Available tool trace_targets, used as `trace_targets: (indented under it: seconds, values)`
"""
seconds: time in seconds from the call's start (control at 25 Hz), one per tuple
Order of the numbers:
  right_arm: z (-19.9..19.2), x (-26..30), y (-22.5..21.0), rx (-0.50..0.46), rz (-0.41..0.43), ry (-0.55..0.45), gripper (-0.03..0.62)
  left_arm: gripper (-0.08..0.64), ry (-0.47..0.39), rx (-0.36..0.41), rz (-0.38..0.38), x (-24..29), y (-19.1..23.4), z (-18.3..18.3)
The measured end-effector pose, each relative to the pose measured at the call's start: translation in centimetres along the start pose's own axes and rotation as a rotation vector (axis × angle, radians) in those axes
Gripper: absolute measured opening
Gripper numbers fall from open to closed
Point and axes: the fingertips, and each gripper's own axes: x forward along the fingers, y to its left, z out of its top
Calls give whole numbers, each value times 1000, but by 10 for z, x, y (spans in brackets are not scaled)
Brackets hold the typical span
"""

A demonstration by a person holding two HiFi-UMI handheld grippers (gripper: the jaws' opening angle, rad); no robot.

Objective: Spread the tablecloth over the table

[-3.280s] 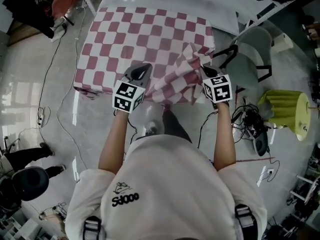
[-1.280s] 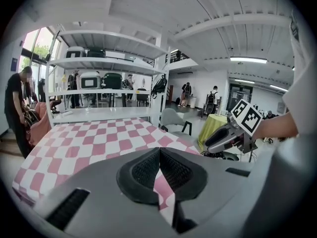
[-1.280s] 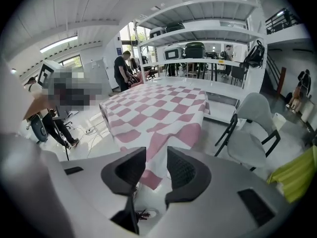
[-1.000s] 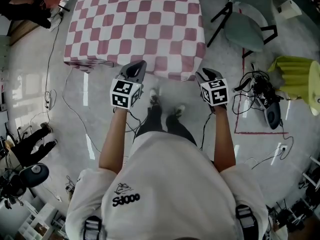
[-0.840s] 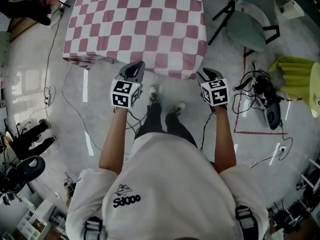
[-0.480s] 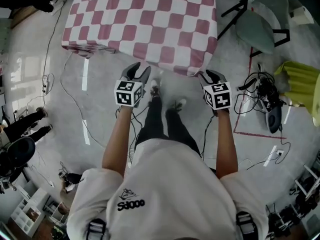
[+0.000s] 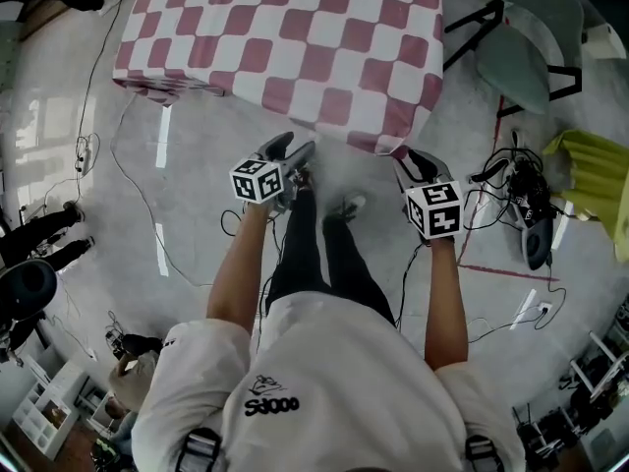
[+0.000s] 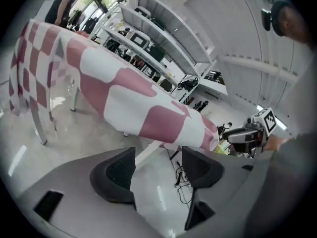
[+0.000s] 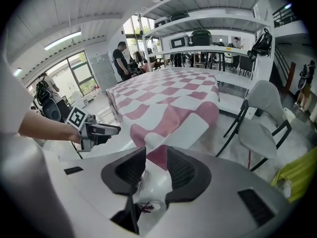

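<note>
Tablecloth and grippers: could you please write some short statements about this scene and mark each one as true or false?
1. The tablecloth has dark pink and white checks. True.
2. The left gripper is shut on the tablecloth. False: its jaws have just been opening and stand wide apart, with nothing between them.
3. A grey chair stands near one corner of the tablecloth. True.
4. The tablecloth lies in a heap on the floor. False: it is spread over the table, with its edges hanging down.
5. The right gripper is at a hanging corner of the tablecloth. True.
</note>
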Motion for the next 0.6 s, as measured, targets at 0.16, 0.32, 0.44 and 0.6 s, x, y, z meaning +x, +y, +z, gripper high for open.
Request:
trace_targets:
  seconds: [0.16,0.32,0.44,0.6]
  values:
    - [1,-1,3,1,3,-22,155,305,-60,-72,-79,16,4,-5]
    - [3,7,2,4,2,-32,153,310,-111,-64,-178,26,-12,9]
    - [2,9,5,5,4,-34,153,313,-136,-55,-241,29,-28,20]
    - [6,10,12,1,15,-45,153,306,-160,-47,-221,36,-31,35]
